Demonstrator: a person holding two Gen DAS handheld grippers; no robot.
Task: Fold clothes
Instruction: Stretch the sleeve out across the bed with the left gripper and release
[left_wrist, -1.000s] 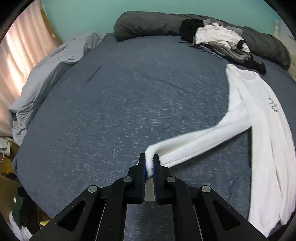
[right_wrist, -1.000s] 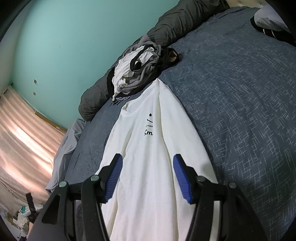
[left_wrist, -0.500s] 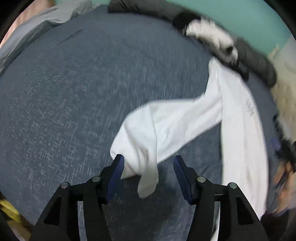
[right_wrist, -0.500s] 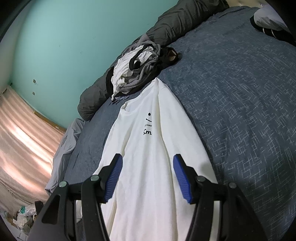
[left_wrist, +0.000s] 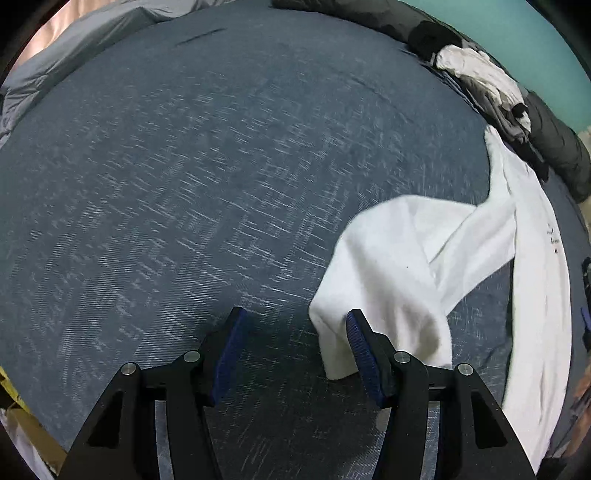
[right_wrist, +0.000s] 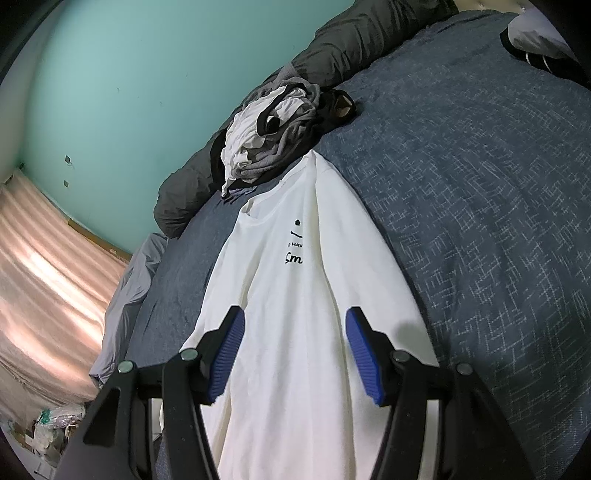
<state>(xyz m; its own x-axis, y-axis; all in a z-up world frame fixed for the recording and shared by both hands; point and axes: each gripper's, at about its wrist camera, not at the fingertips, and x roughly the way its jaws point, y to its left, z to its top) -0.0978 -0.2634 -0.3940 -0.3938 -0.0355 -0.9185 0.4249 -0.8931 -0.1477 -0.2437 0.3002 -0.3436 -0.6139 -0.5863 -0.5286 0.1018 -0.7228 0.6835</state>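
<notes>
White shirt (right_wrist: 295, 332) lies flat beneath the right gripper (right_wrist: 295, 350), spread wide, empty. Its sleeve (left_wrist: 388, 266) drapes against the left gripper (left_wrist: 293, 350), also agape, seemingly released for folding inward.

- My left wrist camera is looking steeply down along its fingers, hanging close over the blue bedspread (left_wrist: 221, 184), facing the far headboard end.
- My right wrist camera is tilting up along the white shirt (right_wrist: 295, 295), taking in the teal wall (right_wrist: 147, 74).
- Both are sharing the shirt and the clothes pile (left_wrist: 480, 77).
</notes>
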